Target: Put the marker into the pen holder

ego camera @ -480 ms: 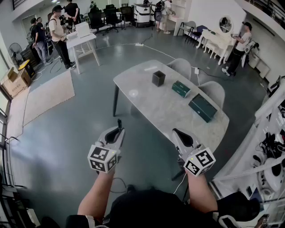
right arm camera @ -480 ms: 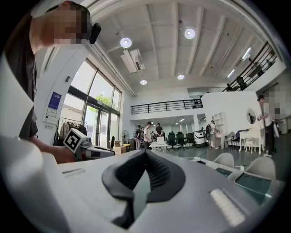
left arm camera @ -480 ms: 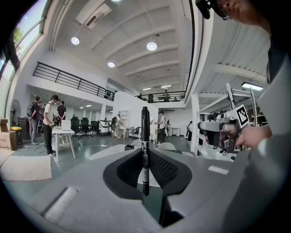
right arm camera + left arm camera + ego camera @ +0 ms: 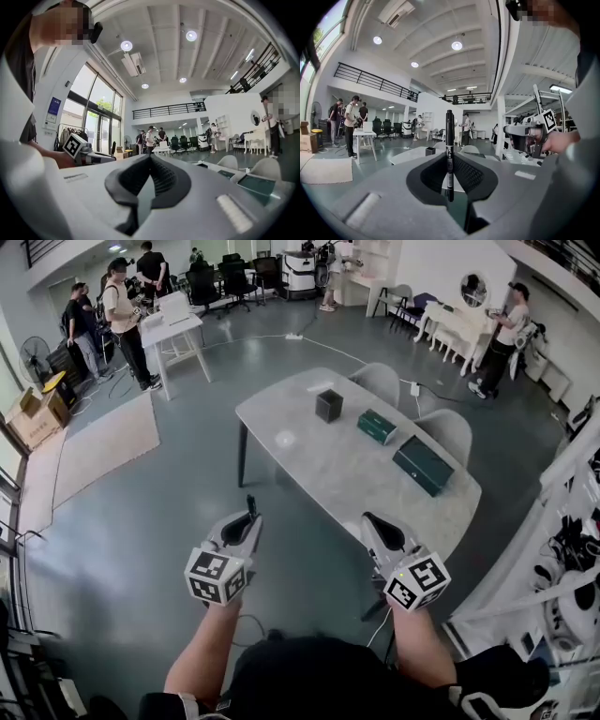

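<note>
A black marker [image 4: 449, 150] stands upright between the jaws of my left gripper [image 4: 450, 161], which is shut on its lower half. In the head view the marker's tip [image 4: 250, 503] pokes up from the left gripper [image 4: 246, 521], held short of the table's near edge. The pen holder [image 4: 329, 405], a dark square cup, stands on the far part of the pale table [image 4: 319, 474]; it shows small and distant as the pen holder [image 4: 430, 151] in the left gripper view. My right gripper [image 4: 373, 526] hangs beside the left, jaws shut with nothing in them [image 4: 149, 161].
Two dark green boxes [image 4: 379, 427] [image 4: 424, 465] lie on the table to the right of the holder. Grey chairs [image 4: 380, 382] stand along the table's far side. People stand by a white table [image 4: 173, 334] at the back left. White shelving [image 4: 562, 549] lines the right.
The table sits slightly further left and up in the head view, as the camera has shifted a little. Both grippers keep their places, the marker still held.
</note>
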